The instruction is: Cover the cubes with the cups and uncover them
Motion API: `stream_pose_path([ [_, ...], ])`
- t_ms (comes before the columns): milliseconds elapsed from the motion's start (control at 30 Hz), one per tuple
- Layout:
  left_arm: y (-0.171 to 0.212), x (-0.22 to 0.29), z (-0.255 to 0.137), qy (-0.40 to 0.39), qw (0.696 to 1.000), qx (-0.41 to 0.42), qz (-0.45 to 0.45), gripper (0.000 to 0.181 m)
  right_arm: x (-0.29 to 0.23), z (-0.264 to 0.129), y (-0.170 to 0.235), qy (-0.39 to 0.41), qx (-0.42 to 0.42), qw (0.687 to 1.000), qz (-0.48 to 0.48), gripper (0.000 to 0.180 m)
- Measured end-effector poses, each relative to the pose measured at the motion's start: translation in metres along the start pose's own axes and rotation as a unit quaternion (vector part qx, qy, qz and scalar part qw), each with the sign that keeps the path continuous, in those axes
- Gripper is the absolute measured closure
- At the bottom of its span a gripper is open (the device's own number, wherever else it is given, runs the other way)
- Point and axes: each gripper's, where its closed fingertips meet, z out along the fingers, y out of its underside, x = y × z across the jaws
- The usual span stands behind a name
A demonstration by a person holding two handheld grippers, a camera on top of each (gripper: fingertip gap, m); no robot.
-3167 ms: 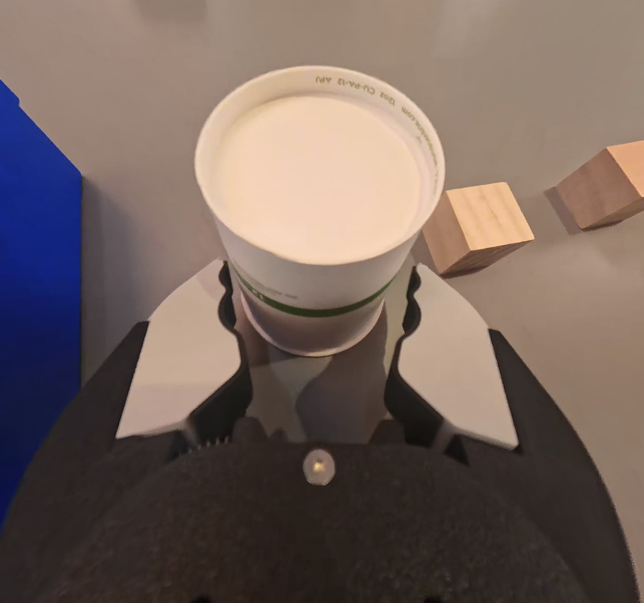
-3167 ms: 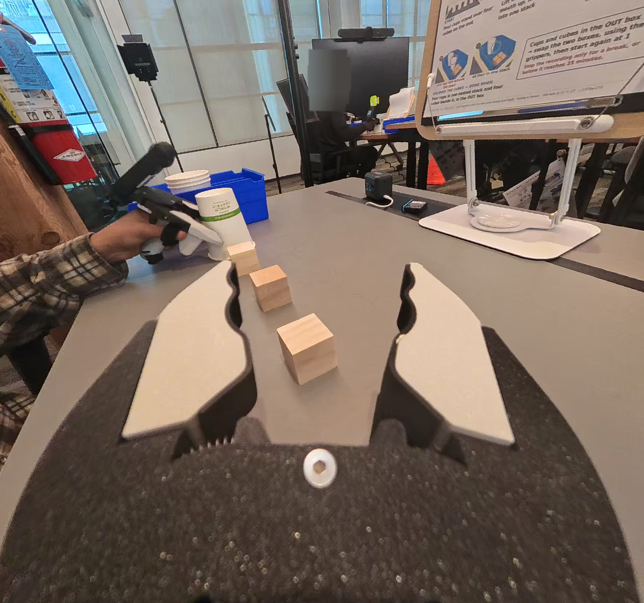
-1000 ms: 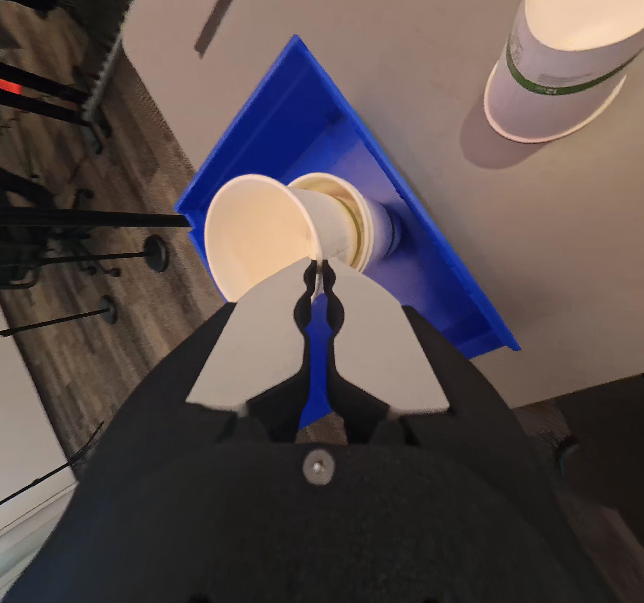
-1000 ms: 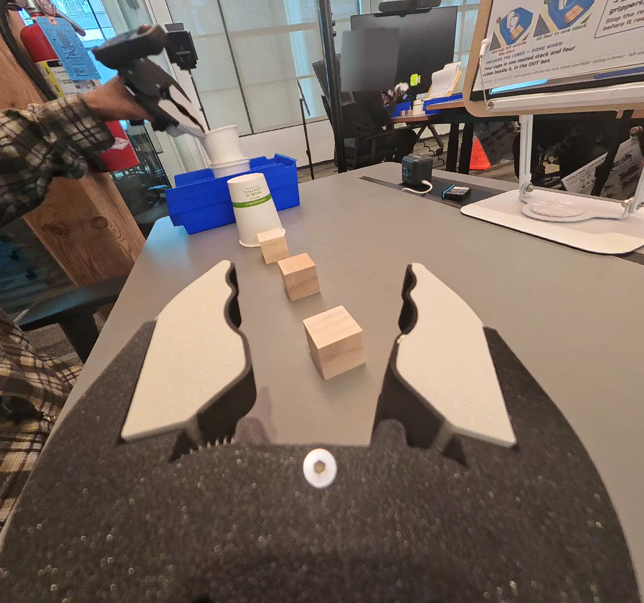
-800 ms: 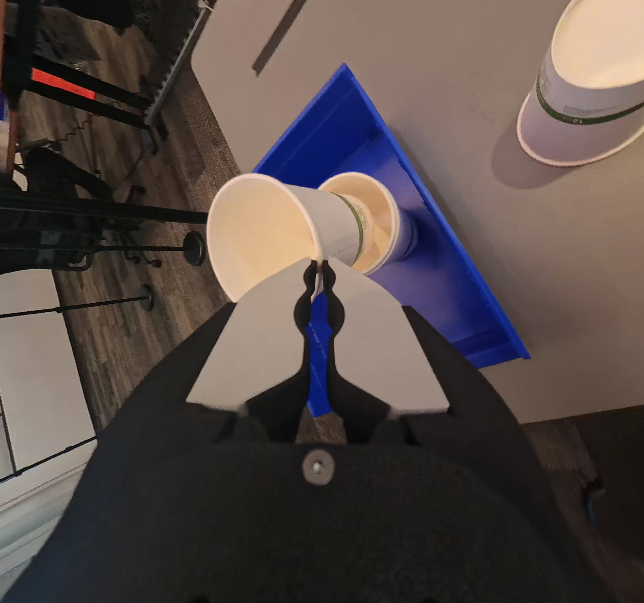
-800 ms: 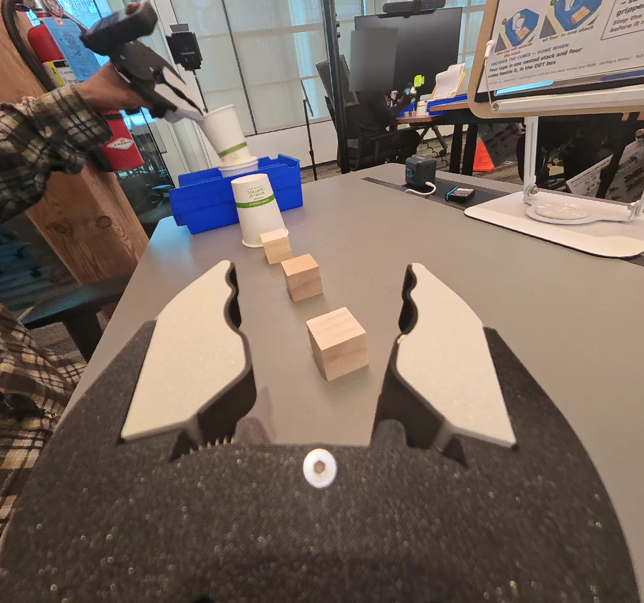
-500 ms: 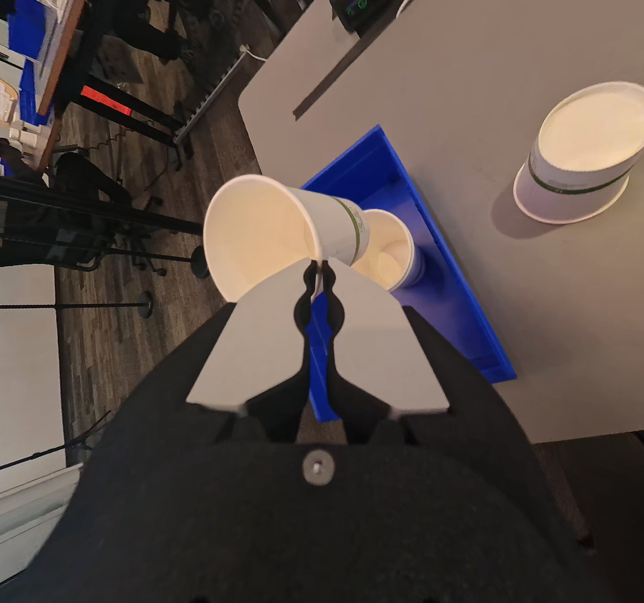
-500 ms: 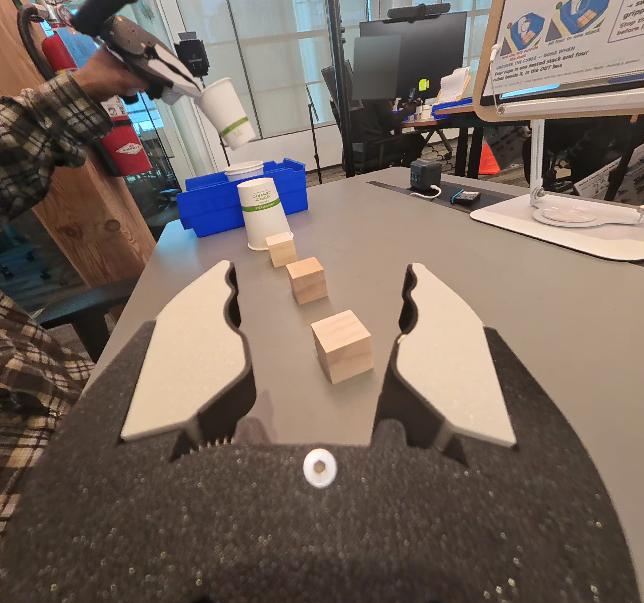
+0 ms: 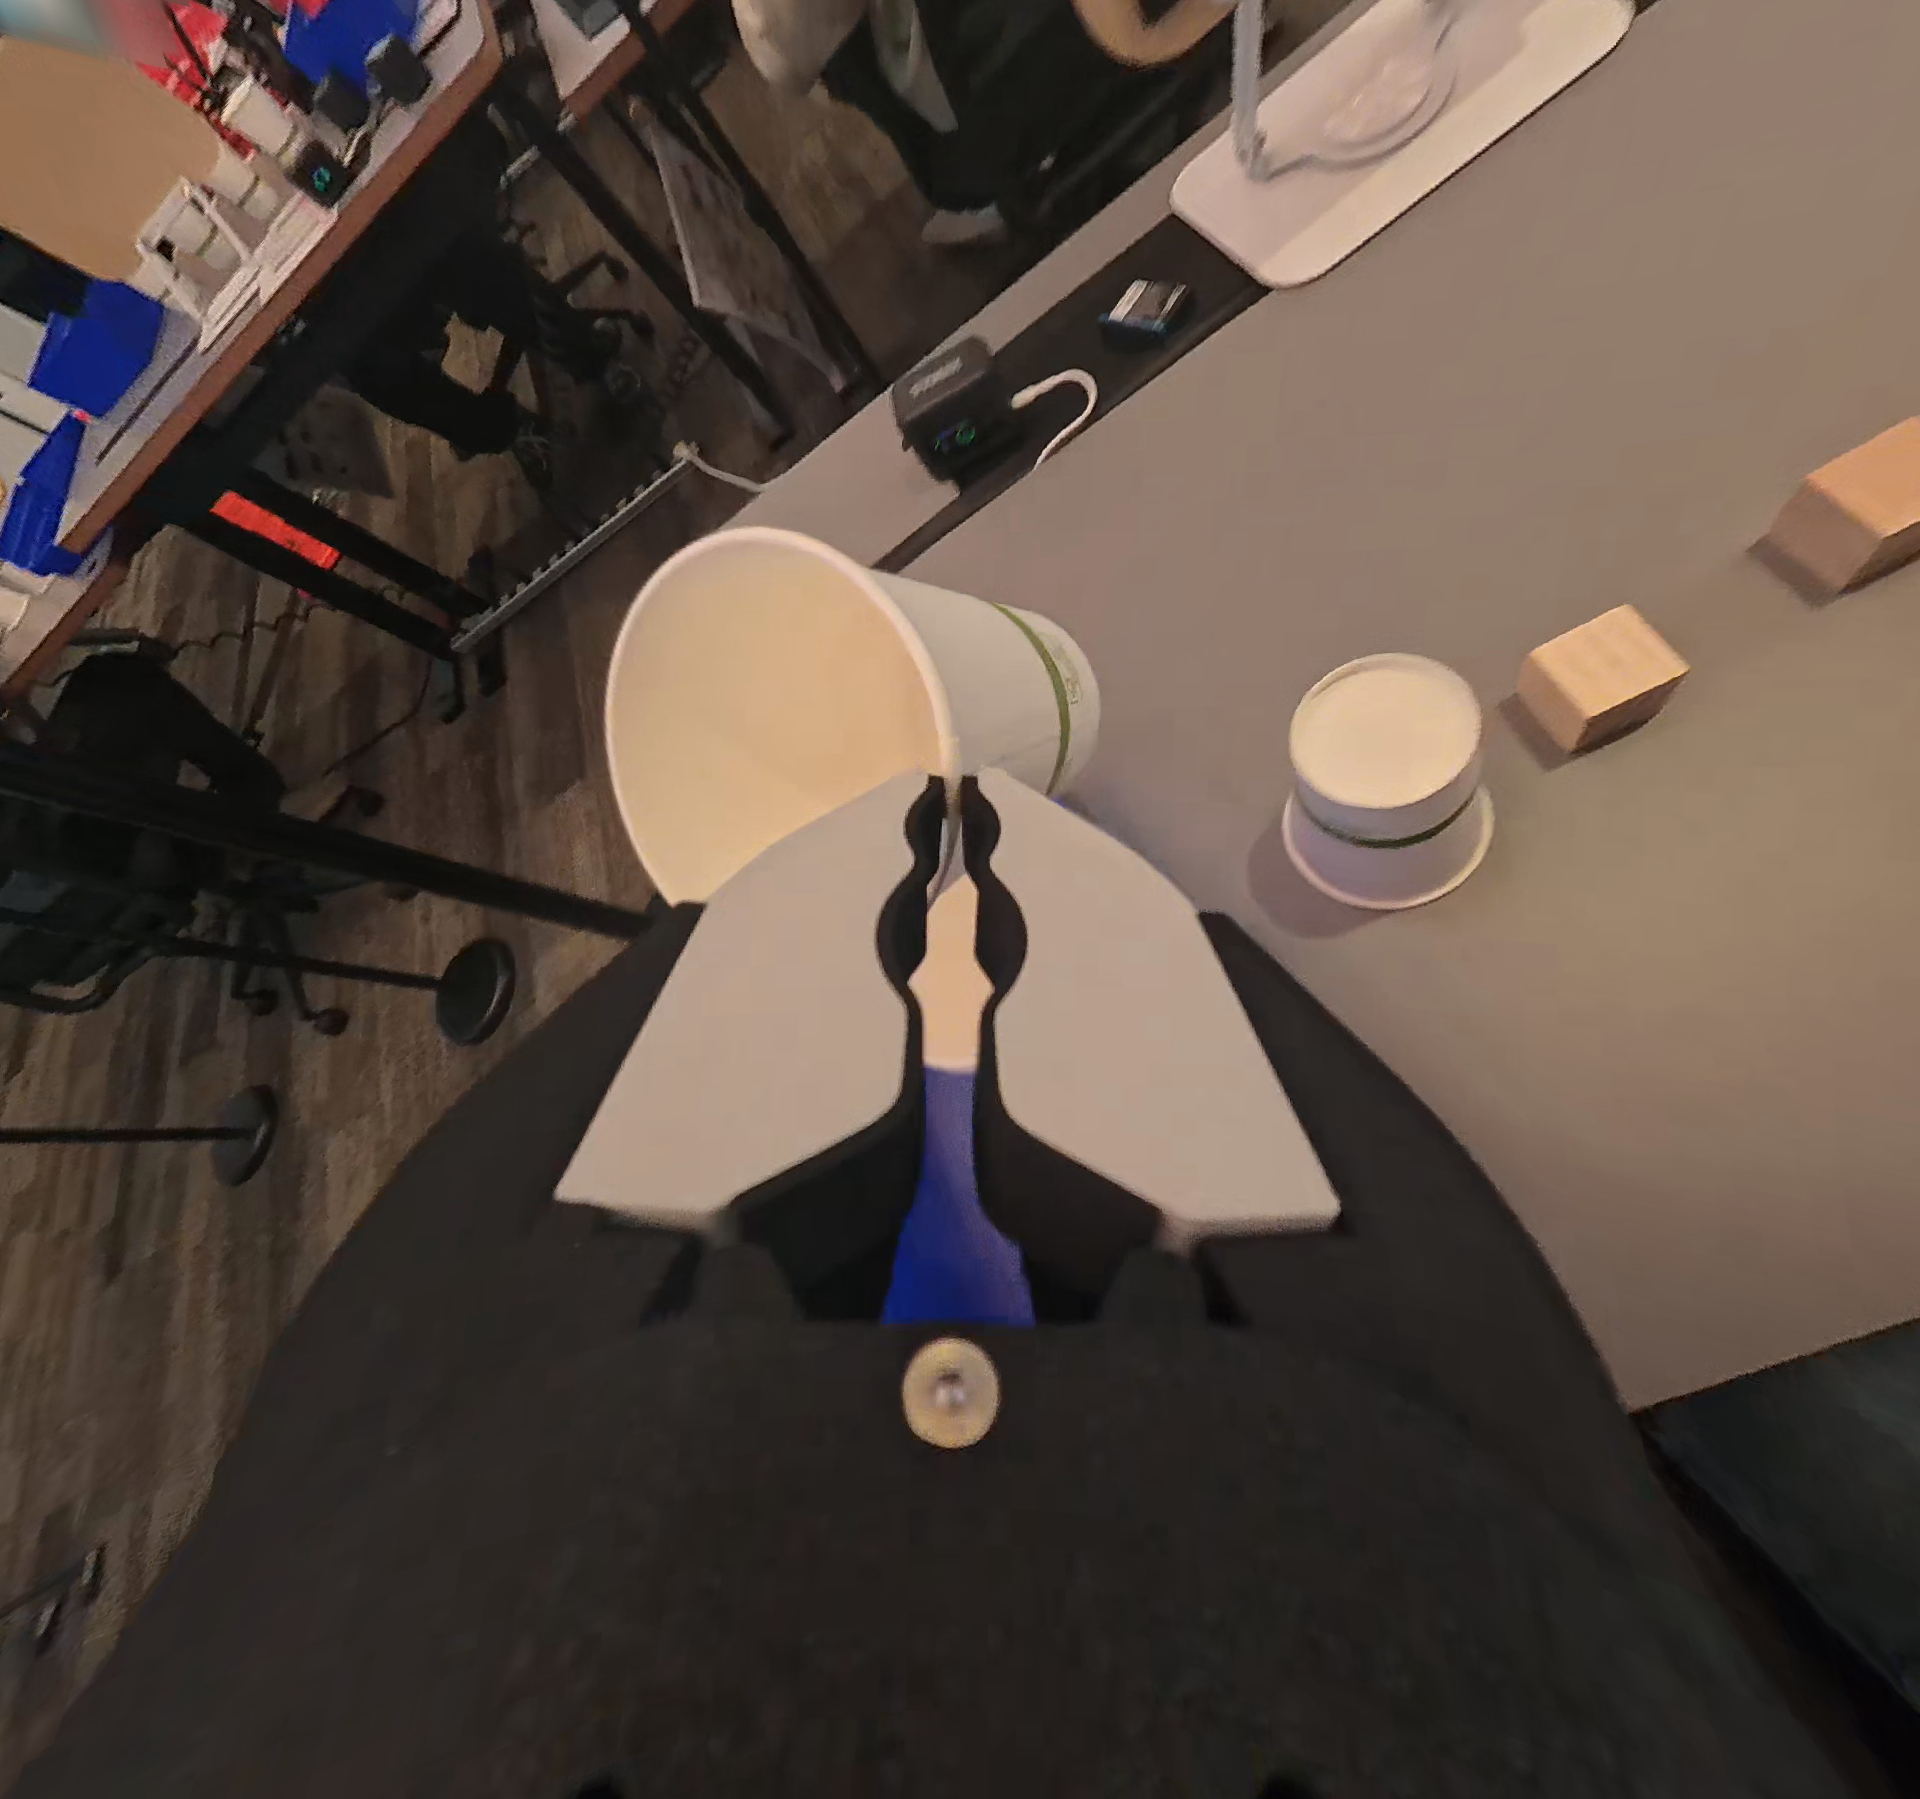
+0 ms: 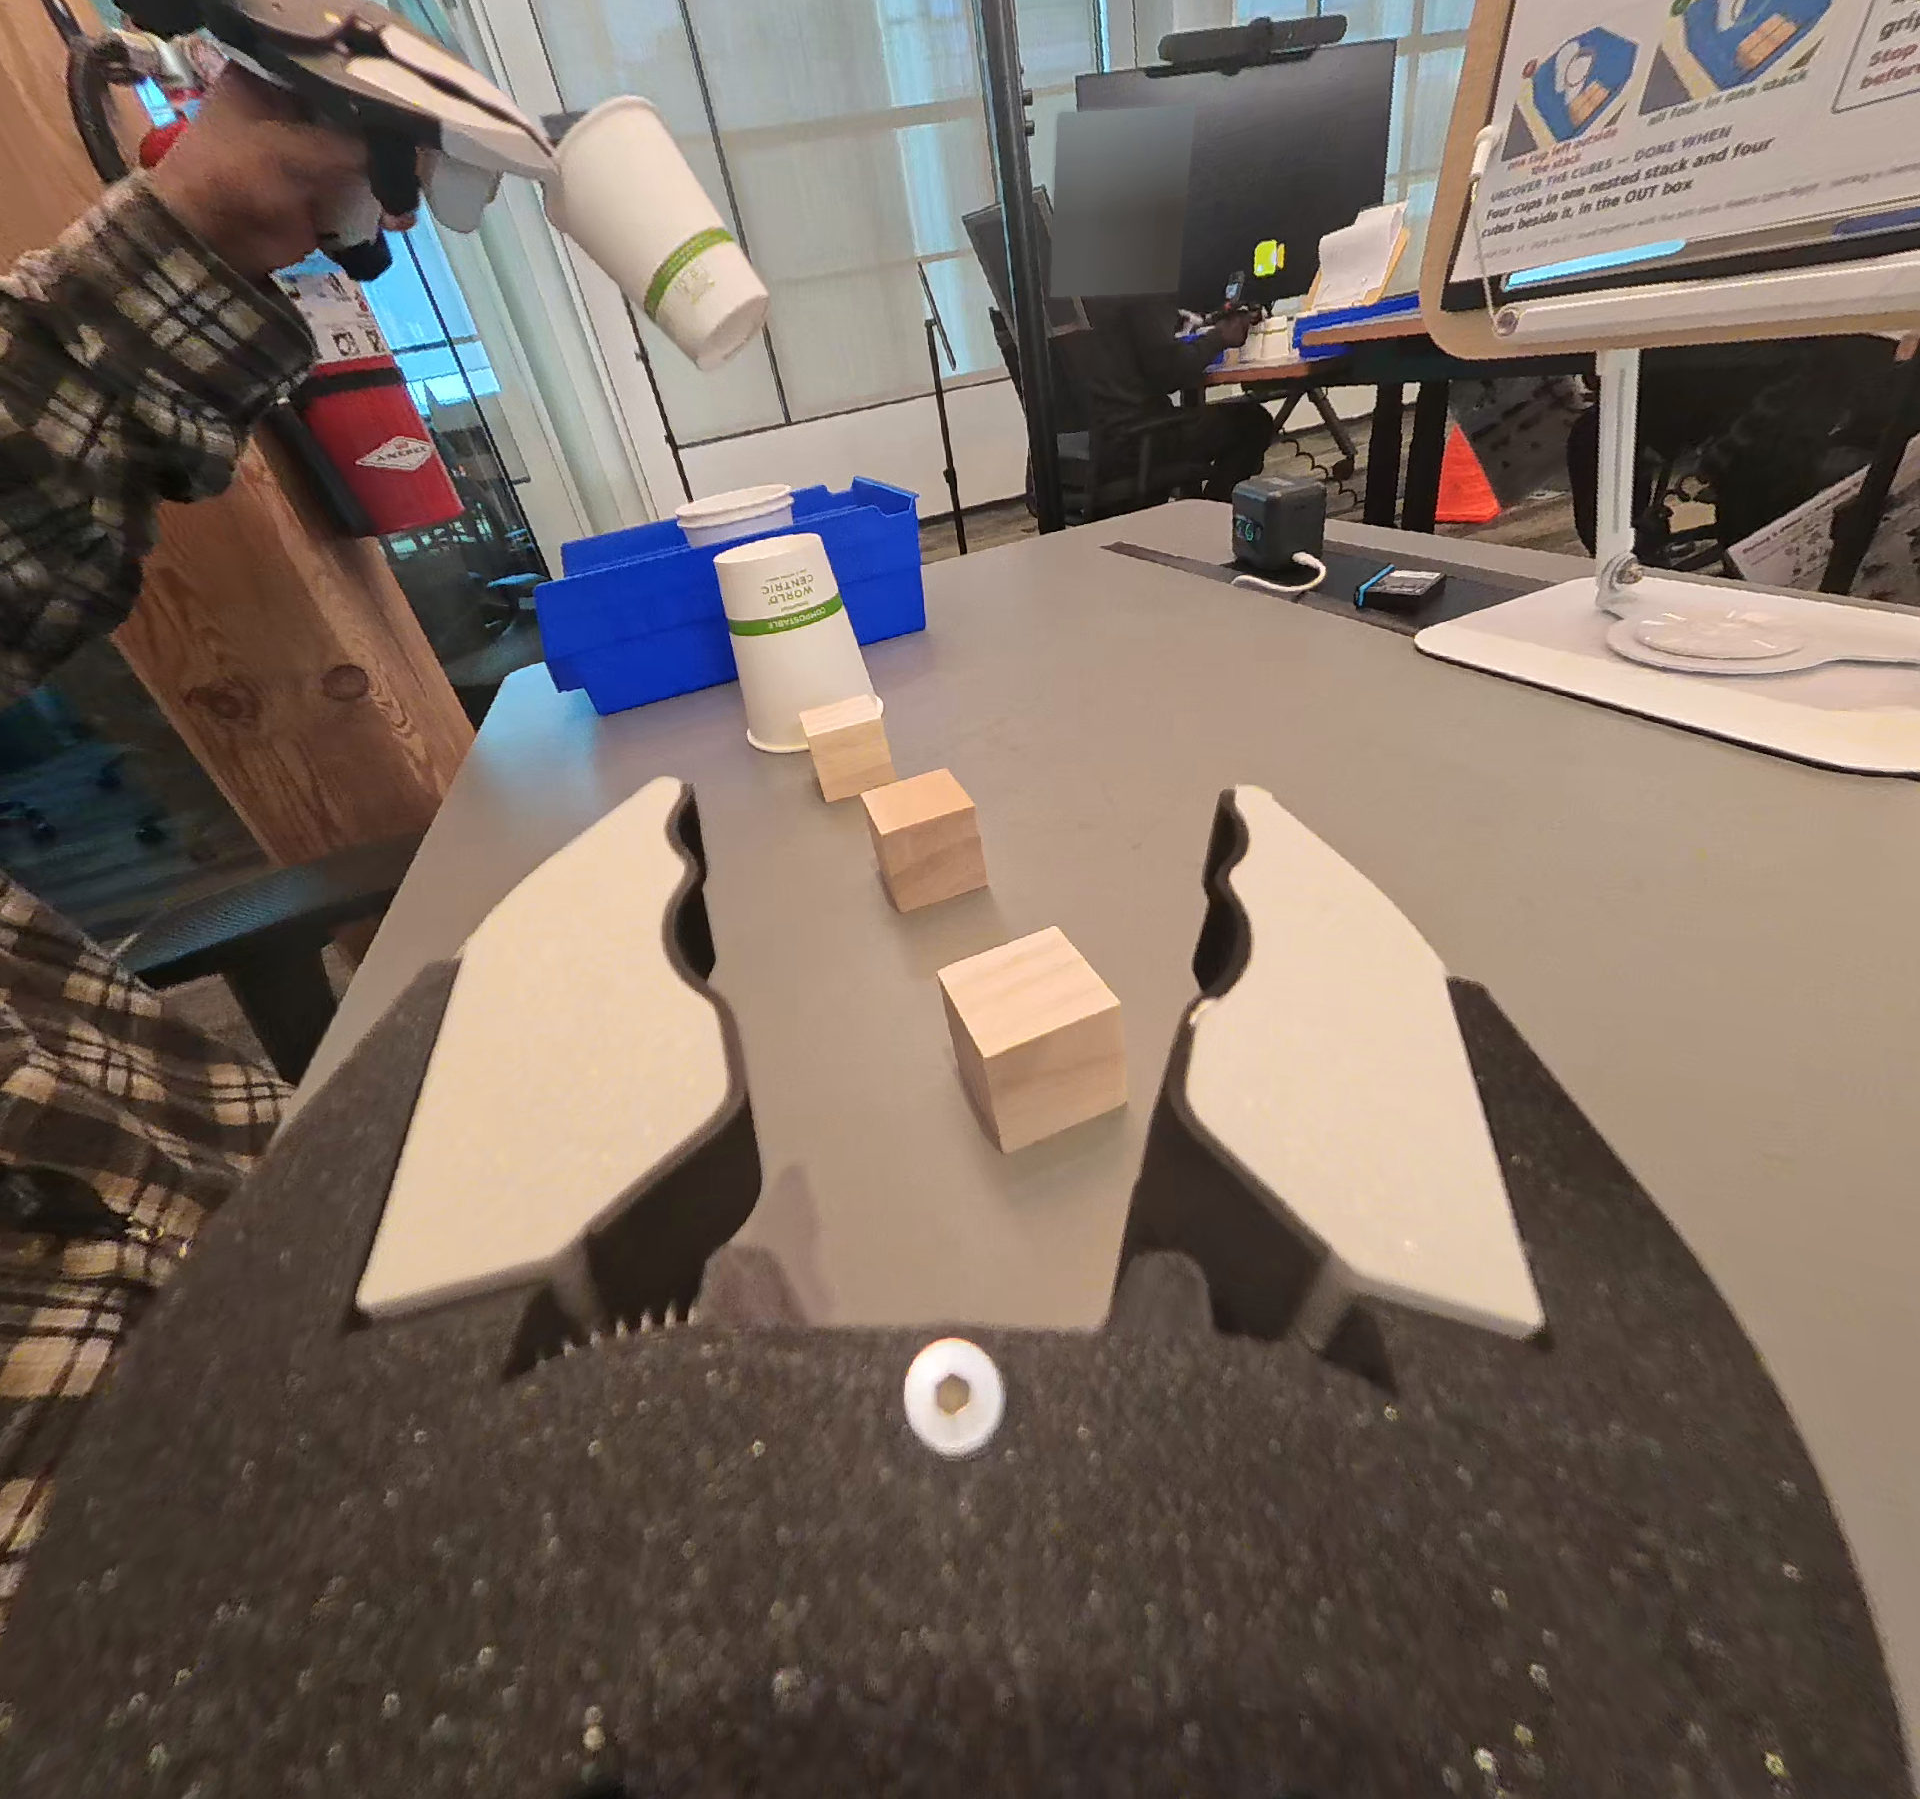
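Your left tool pinches the rim of a white paper cup with a green band, held high and tilted over the grey bench. Your right tool hangs wide and empty above the nearest pale wooden cube. Beyond, two more cubes line up toward an upturned cup, then the blue plastic bin. Covering is underway; next, invert your cup and lower it squarely over the far wooden cube.
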Motion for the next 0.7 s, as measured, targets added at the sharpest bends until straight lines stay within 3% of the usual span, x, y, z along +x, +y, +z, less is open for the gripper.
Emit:
stream_pose_path([
  [33,-0.007,0.006,0.000,0.008,1.000,0.010,-0.001,0.178,0.000,0.000,-0.001,0.002,0.004,1.000,0.000,0.088],
  [400,-0.097,0.111,0.011,0.132,0.982,0.135,0.006,0.178,-0.040,0.016,-0.035,0.008,0.058,0.997,-0.042,0.077],
  [567,-0.134,0.181,0.014,0.233,0.950,0.206,-0.018,0.179,-0.058,0.036,-0.045,-0.001,0.090,0.995,-0.043,0.062],
  [700,-0.149,0.246,0.017,0.332,0.907,0.252,-0.056,0.179,-0.069,0.056,-0.046,-0.044,0.112,0.993,0.006,0.057],
])
